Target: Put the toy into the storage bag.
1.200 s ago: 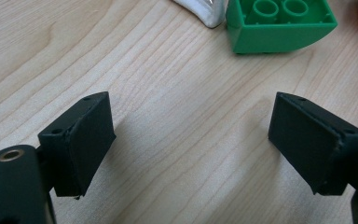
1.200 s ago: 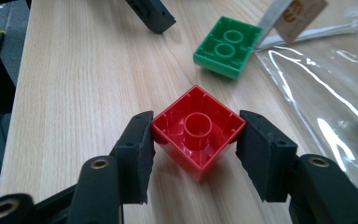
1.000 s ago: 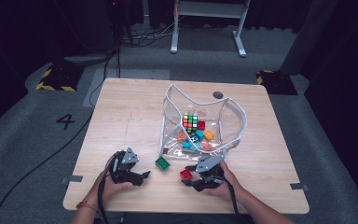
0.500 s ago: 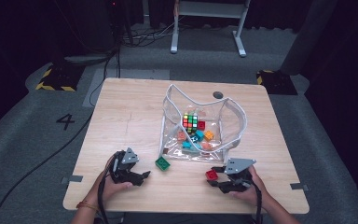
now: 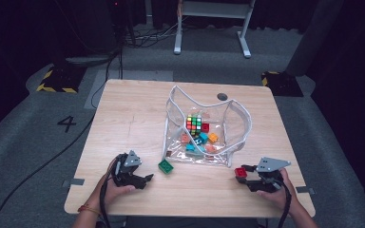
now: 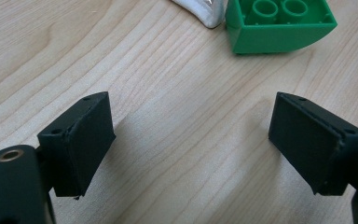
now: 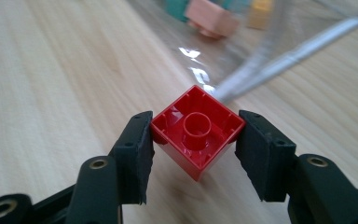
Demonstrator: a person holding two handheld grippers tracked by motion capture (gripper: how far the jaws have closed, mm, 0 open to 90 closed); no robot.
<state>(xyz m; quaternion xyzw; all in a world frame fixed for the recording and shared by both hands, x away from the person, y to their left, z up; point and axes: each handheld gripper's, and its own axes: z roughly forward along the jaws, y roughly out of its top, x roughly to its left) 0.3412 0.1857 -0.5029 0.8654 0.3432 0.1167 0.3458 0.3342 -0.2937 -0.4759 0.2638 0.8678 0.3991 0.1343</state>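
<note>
Your bag (image 5: 204, 135) is sitting mid-table (image 5: 128, 118), blocks lying inside. One brick (image 5: 166, 166) is lying just before its left corner.

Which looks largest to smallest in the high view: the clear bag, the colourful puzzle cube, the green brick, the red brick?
1. clear bag
2. puzzle cube
3. green brick
4. red brick
The two bricks look nearly alike, so their order is unsure.

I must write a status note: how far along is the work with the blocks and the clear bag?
Done: several blocks and a puzzle cube lie in the clear bag. In hand: the right gripper clamps a red block, beside the bag. Left: the green block lies on the table before the open left gripper.
</note>
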